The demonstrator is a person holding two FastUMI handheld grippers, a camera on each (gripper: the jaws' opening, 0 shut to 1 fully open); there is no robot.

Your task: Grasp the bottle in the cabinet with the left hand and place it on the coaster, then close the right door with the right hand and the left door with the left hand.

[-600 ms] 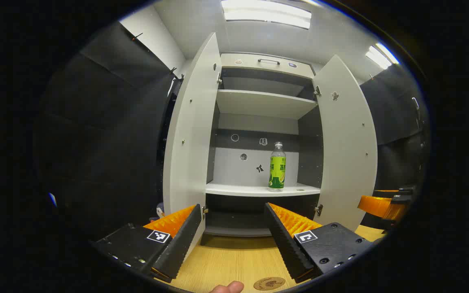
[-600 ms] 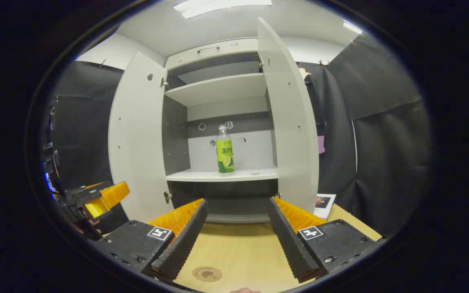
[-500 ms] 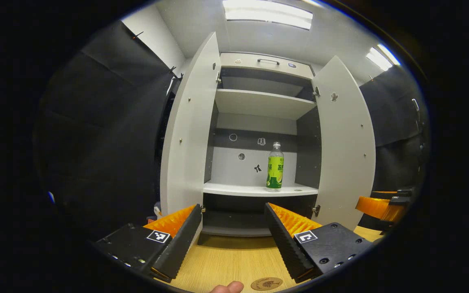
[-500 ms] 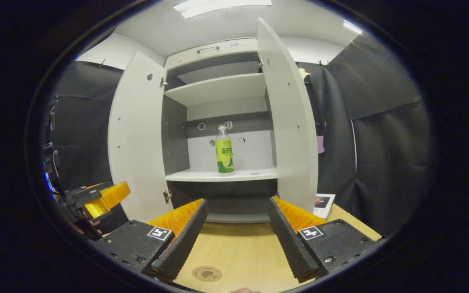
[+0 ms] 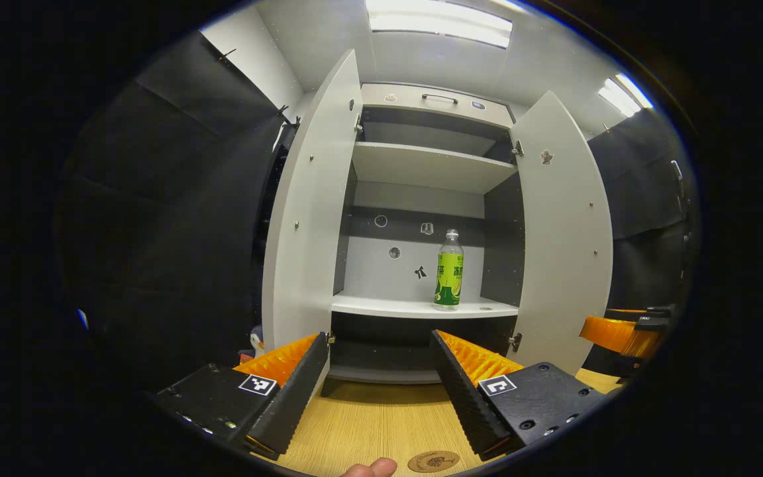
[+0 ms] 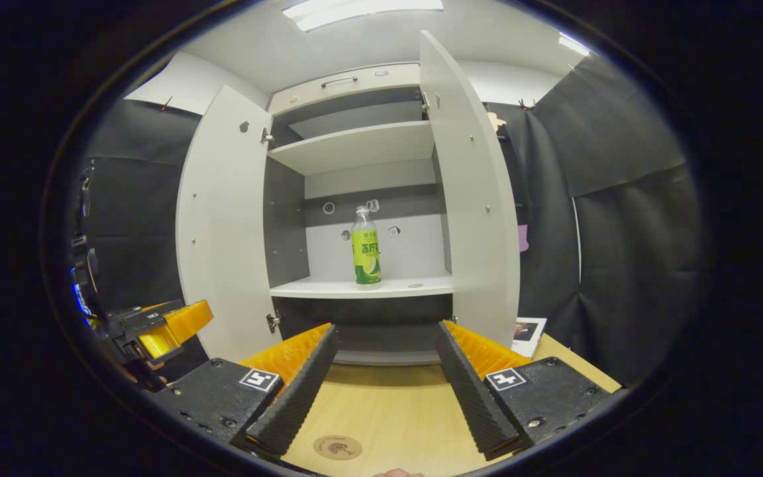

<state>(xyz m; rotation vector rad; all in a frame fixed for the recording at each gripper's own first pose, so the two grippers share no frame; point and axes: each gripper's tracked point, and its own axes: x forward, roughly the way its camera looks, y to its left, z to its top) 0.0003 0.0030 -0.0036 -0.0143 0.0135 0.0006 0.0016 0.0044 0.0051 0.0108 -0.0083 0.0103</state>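
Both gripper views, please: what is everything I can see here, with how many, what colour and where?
Cabinet: one, white with dark grey inner walls, standing at the far edge of the table.
Doors: two, white, both swung open; left door, right door.
Shelves: two, white, one high, one lower.
Bottle: one, clear with a green label, upright on the lower shelf, right of centre.
Coaster: one, round, brown, flat on the table near its front edge.
Table: one, light wood.
Booklet: one, white, at the table's right edge.
Left tongs: one pair, open, empty.
Right tongs: one pair, open, empty.
Fingertip: one, at the bottom edge.
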